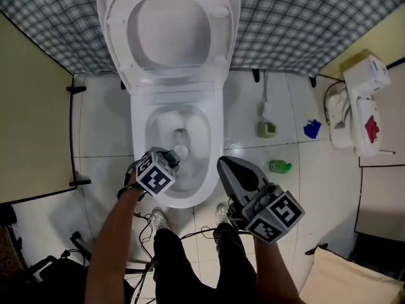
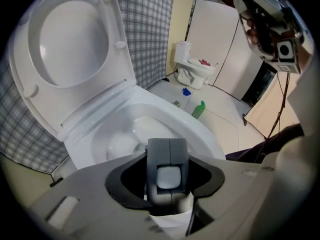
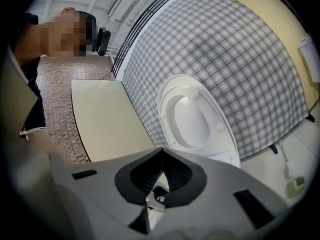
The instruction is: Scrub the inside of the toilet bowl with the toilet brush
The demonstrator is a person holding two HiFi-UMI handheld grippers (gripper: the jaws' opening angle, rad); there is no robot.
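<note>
The white toilet (image 1: 215,135) stands with lid and seat (image 1: 117,37) raised, and its bowl (image 1: 163,126) lies open below me. My left gripper (image 1: 171,157) hangs over the bowl's front left rim. It is shut on the grey handle of the toilet brush (image 2: 167,156), which fills the gap between its jaws. A white rounded end of the brush (image 1: 181,151) pokes past the gripper over the bowl; its bristles are hidden. My right gripper (image 1: 223,164) hovers by the bowl's front right rim, shut and empty. In its own view the right gripper (image 3: 159,186) points at the raised lid.
A green bottle (image 1: 279,166), a blue object (image 1: 311,129) and a small grey-green holder (image 1: 266,128) lie on the tiled floor to the right. A second white fixture (image 1: 361,106) stands far right. A cream panel (image 1: 31,119) closes the left. Cables and the person's shoes (image 1: 159,219) are below.
</note>
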